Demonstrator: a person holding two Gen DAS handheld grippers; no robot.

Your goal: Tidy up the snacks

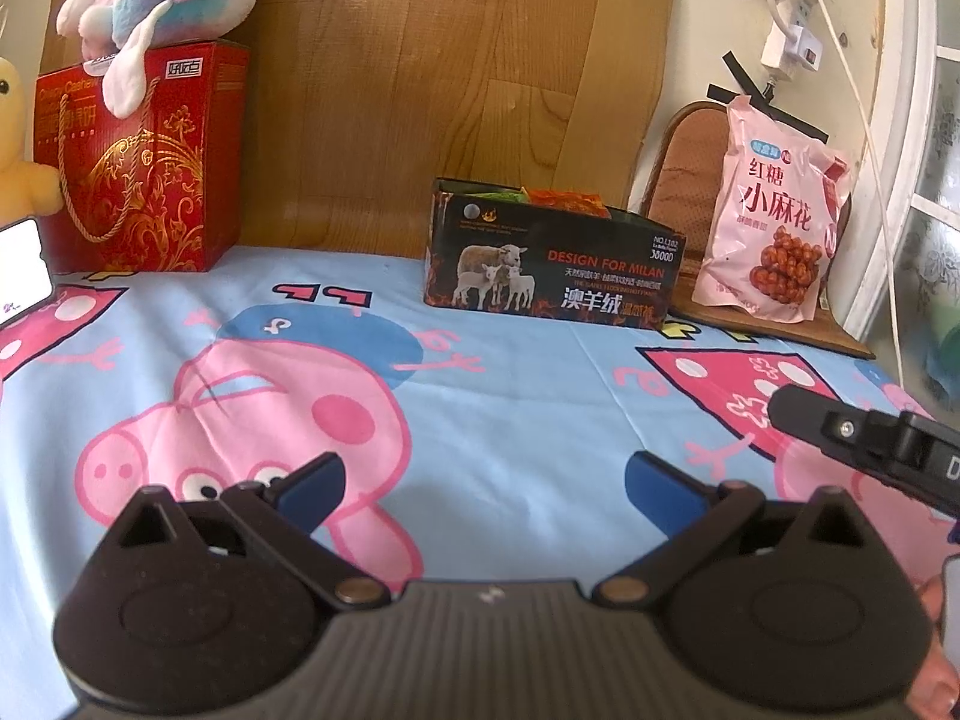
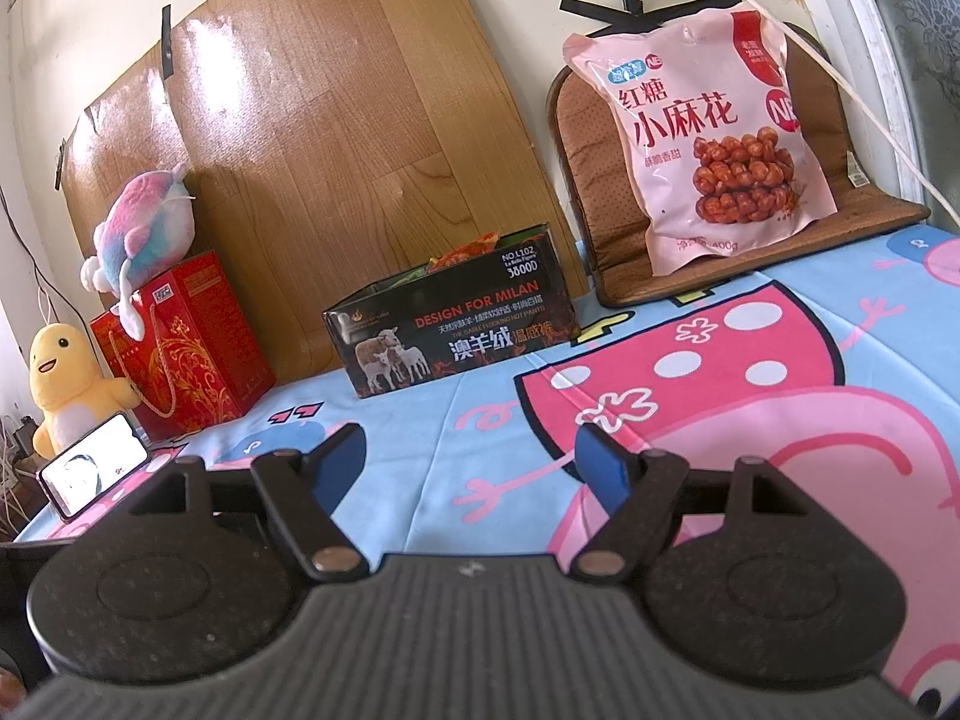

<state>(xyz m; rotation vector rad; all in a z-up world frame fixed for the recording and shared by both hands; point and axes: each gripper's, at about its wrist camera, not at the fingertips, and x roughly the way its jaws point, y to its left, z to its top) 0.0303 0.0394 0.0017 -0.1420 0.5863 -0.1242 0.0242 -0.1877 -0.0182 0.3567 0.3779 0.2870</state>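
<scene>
Glossy pink snack bag (image 2: 702,138) — rectangular cardboard box (image 2: 456,330)

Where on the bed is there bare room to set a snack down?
The wide sheet between both open hand-held grippers and the black box is free, as is the stretch between the box and the red gift box. The back-right corner, with the pink snack bag, is crowded.

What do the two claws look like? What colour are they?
Both look alike. The left claw and the right claw each have two blue fingertip pads on black hinged links with coppery pins. Behind sit two round, speckled black discs and a ribbed dark grey body. No cables or sleeves show.
</scene>
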